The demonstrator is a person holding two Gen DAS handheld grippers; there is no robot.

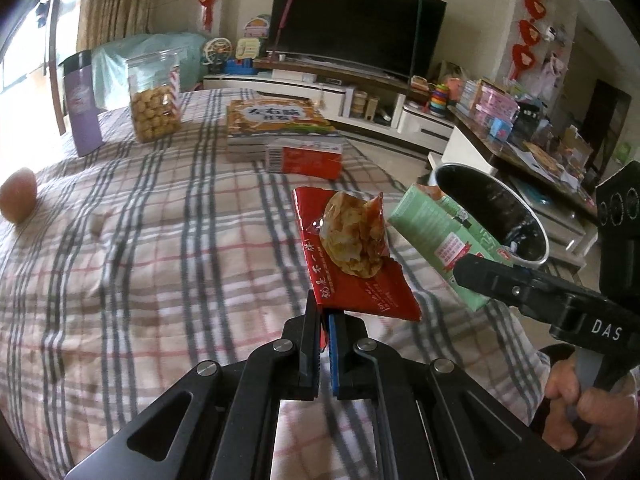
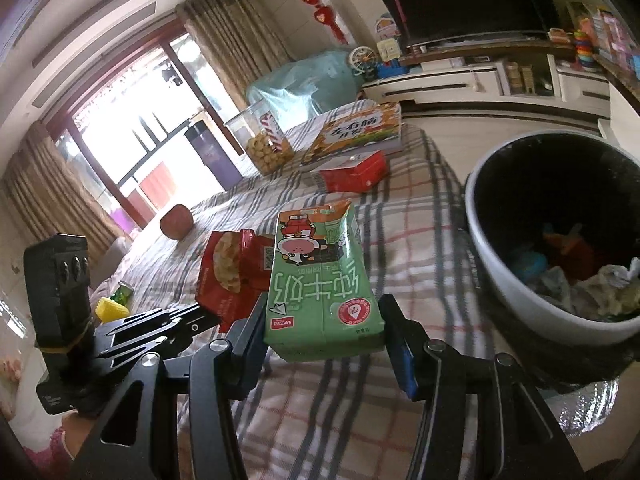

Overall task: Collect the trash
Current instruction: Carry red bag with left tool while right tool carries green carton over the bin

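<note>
Right wrist view: the bin (image 2: 492, 264) lies just right of the right gripper (image 2: 324, 332), which clamps the green milk carton (image 2: 320, 280) lengthwise, nearer than the left gripper (image 2: 208, 318) pinching the red wrapper (image 2: 234, 276).

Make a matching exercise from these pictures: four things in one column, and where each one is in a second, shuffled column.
Things:
1. milk carton
2. red wrapper
3. apple
4. crumpled paper

Places:
A. lying on the plaid cloth
B. inside the bin
C. between the right gripper's fingers
D. pinched in the left gripper

Pairs: 1-C, 2-D, 3-A, 4-B
</note>
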